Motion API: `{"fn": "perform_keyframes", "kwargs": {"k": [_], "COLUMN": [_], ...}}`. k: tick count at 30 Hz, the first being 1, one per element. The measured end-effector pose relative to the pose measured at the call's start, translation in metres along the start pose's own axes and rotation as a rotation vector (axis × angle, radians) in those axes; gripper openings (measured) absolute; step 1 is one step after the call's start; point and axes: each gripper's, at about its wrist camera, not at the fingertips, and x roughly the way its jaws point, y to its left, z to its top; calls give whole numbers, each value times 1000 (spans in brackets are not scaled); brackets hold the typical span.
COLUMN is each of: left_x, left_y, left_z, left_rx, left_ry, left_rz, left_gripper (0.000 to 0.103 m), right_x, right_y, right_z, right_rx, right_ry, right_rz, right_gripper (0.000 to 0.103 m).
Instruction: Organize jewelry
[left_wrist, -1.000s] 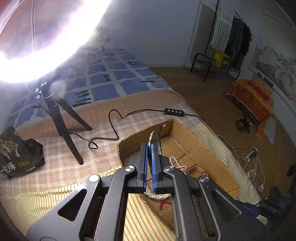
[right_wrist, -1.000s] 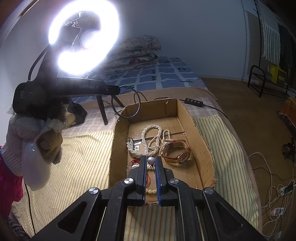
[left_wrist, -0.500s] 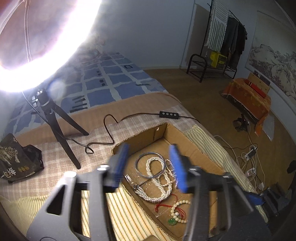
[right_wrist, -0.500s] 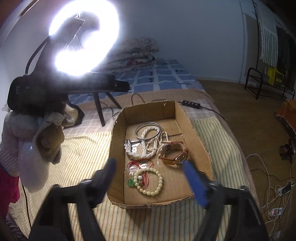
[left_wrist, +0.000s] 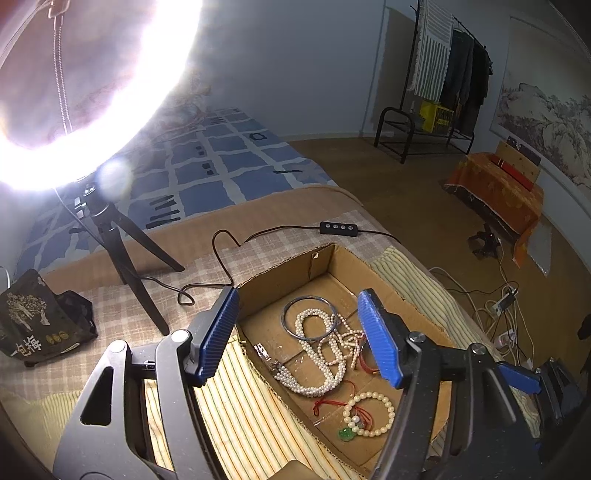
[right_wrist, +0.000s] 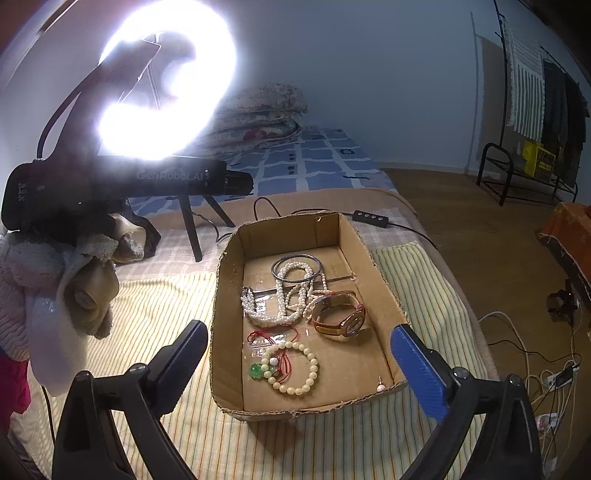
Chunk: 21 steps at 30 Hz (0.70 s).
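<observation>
Bangle (right_wrist: 295, 267) behind watch (right_wrist: 341, 314) in box (right_wrist: 384, 291); bracelet (right_wrist: 295, 367) nearest.

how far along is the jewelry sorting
Done: bangle, pearl necklaces, watch, bead bracelet and a small pearl earring all lie in the cardboard box.
In hand: nothing; the left gripper and right gripper are opening, empty.
Left: pieces lie heaped and overlapping; no jewelry shows outside the box.

Room's pretty dim, basically lit by one glaring ring light (right_wrist: 166, 96) on a black tripod (left_wrist: 122, 251), standing on a bed (left_wrist: 229, 173) with a blue checked cover. Plain pale walls, wooden floor (right_wrist: 480, 236), a black clothes rack (left_wrist: 443, 81) in the corner, and a landscape painting (left_wrist: 546, 110) on the wall.
</observation>
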Motion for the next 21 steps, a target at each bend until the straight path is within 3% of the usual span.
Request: {"fn": "perform_keyframes", "kwargs": {"k": [9,21], "left_x": [-26,-96], "left_y": [6,10], "left_z": [-3,-16], "left_rx": [-21,-66], "left_ry": [-20,-78], "left_rz": [18,57], "left_gripper": [69,69], "right_x": [-19,-75], "right_y": [2,0], "right_z": [0,6], "right_rx": [6,6], "right_ry": [-22,-93], "right_rz": [-30,-95], "right_gripper": [101,102]}}
